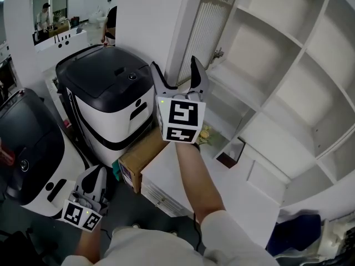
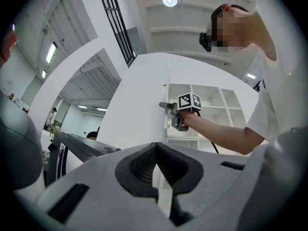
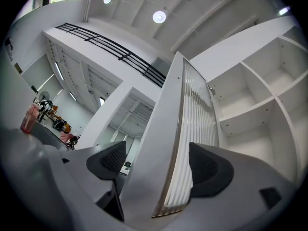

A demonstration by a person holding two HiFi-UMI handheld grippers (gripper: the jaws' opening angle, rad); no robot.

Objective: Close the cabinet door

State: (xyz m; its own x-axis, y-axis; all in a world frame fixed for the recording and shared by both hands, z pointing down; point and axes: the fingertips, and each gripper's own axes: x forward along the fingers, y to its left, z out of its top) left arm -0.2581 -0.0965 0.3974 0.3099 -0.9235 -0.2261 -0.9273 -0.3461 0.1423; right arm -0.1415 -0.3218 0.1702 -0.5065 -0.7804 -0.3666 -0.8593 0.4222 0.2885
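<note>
Cabinet door wide open; the closing swing was not yet made.
Head view: the right gripper [image 1: 175,73] was at the ribbed-glass cabinet door [image 1: 208,26], which stood clear of the bare shelves [image 1: 277,82], with a black-lidded machine [image 1: 105,93] and a cardboard box [image 1: 138,157] crowding below.
Left gripper view: the left gripper [image 2: 156,170] had its fingers together, empty.
Right gripper view: fingers apart, straddling the door's edge.

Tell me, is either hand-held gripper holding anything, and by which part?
Nothing is clamped. The right hand-held gripper straddles the cabinet door's edge, jaws apart; the left hand-held gripper is shut and empty.
</note>
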